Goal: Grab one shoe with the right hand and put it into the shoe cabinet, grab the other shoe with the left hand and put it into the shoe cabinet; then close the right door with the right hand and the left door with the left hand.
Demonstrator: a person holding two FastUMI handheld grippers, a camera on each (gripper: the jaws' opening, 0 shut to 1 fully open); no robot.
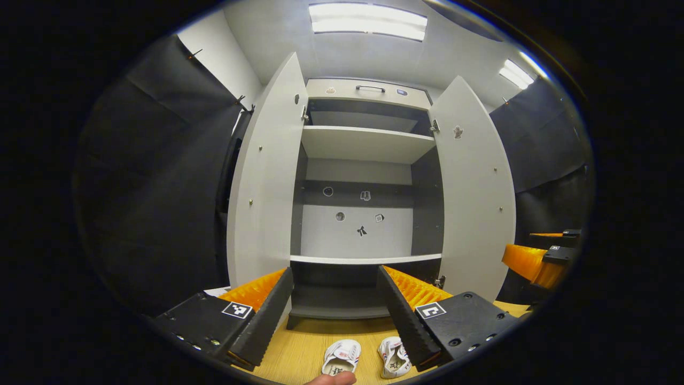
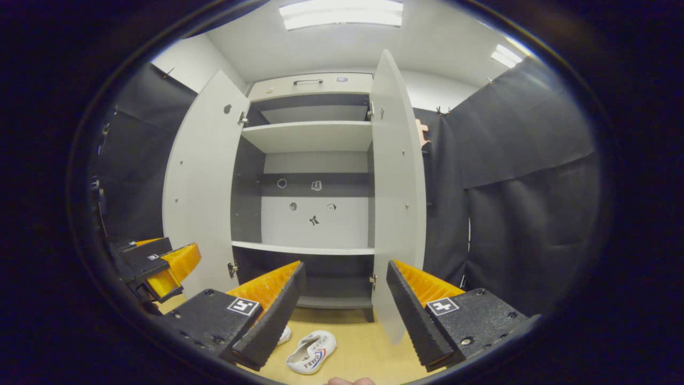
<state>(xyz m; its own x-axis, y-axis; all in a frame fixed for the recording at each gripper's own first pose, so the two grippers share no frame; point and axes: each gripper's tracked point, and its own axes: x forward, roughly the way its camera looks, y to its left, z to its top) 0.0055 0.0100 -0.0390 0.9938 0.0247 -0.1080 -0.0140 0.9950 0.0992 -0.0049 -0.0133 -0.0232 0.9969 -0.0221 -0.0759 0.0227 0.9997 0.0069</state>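
On the wooden floor [image 2: 374,342] just in front of the shoe cabinet [image 1: 363,144] lie two white shoes: one [image 2: 311,351] on its side, the other [image 1: 394,357] close by. Both doors, left [image 1: 264,176] and right [image 1: 475,198], stand wide open, ready to take them. Left gripper [image 1: 335,310] and right gripper [image 2: 344,310] hang above the shoes, fingers spread and holding nothing, so nothing looks started yet.

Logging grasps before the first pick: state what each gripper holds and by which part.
Nothing is held. The left gripper and right gripper are both open and empty; both shoes lie on the floor.
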